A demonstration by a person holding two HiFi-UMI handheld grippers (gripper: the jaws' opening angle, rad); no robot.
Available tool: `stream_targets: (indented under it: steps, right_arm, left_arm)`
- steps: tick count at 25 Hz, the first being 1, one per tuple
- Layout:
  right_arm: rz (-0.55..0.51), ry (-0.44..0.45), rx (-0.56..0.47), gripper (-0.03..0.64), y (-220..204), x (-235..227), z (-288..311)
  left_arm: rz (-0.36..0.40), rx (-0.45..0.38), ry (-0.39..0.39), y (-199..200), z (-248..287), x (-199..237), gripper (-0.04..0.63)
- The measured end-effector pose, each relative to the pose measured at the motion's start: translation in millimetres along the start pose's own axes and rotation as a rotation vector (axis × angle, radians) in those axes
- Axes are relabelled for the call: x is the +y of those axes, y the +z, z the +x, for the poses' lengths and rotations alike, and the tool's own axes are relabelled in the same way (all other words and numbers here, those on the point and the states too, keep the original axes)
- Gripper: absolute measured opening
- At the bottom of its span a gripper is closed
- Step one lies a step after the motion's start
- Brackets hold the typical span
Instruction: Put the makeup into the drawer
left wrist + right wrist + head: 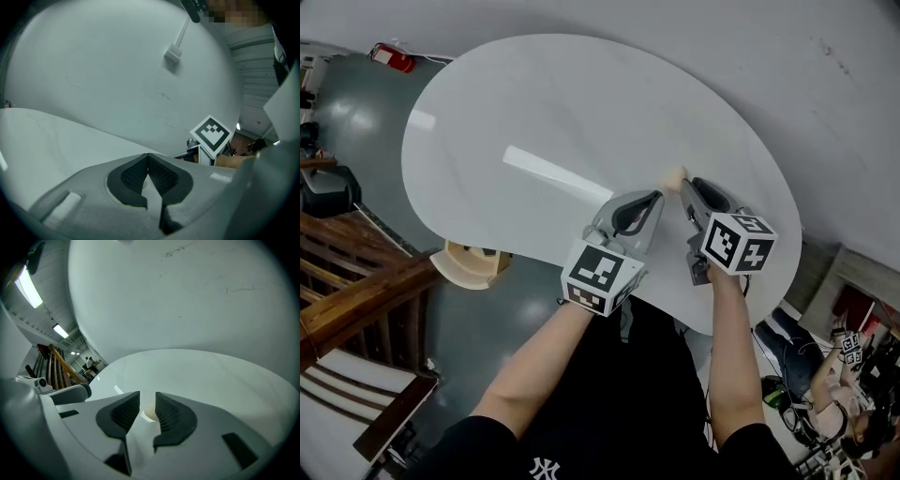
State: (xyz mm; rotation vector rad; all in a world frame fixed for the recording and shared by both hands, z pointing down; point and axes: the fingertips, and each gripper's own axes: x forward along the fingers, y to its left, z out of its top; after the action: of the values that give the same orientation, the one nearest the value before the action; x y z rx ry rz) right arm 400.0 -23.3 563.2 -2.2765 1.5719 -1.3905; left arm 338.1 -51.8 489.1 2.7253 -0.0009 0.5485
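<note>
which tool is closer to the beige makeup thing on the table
Right. The right tool points at the beige makeup item, tips just short of it; the left tool sits to its left, farther off.

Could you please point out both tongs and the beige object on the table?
left tongs point(148, 156), left gripper view, where the tips meet.
right tongs point(147, 397), right gripper view, gap between tips.
beige object point(674, 174), head view, its middle.

The white kidney-shaped tabletop point(534, 112) lies open far and left of both grippers. One small beige rounded object point(674, 175) sits at the tips of the right gripper point(683, 186), with the left gripper point(656, 196) close on its left. The pale grey wall point(825, 75) bounds the far side.
</note>
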Motion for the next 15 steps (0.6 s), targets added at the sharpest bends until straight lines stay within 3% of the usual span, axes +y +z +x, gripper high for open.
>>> stream_targets:
  steps: [15]
  right_arm:
    - [0.059,-0.033,0.139,0.153,-16.0,-28.3,50.3]
  left_arm:
    - [-0.028,0.04,-0.033,-12.8,26.0,25.3,0.011]
